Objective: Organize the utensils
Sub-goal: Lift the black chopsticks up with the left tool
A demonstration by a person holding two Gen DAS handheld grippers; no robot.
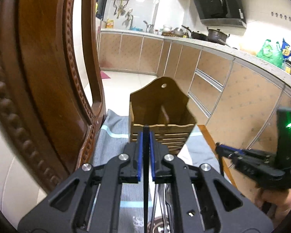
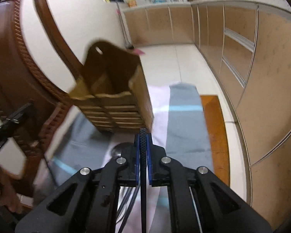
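Observation:
A brown wooden utensil holder (image 1: 161, 116) (image 2: 114, 101) with a middle divider stands on a grey-blue striped cloth (image 1: 114, 141) (image 2: 184, 120); both its compartments look empty. My left gripper (image 1: 145, 134) is raised just in front of it and is shut on a thin black stick (image 1: 145, 174), like a chopstick, that runs back under the jaws. My right gripper (image 2: 143, 136) (image 1: 220, 148) hovers to the holder's right, shut on a similar black stick (image 2: 143, 174) with a patterned end. In the left wrist view that stick hangs down from the right gripper's tip.
A carved wooden chair back (image 1: 38, 77) (image 2: 19, 77) rises close on the left. Metal utensils (image 1: 163, 200) lie on the cloth under the left gripper, and a round metal piece (image 2: 118, 149) lies by the right one. The table's brown edge (image 2: 213, 136) borders kitchen cabinets (image 1: 232, 97).

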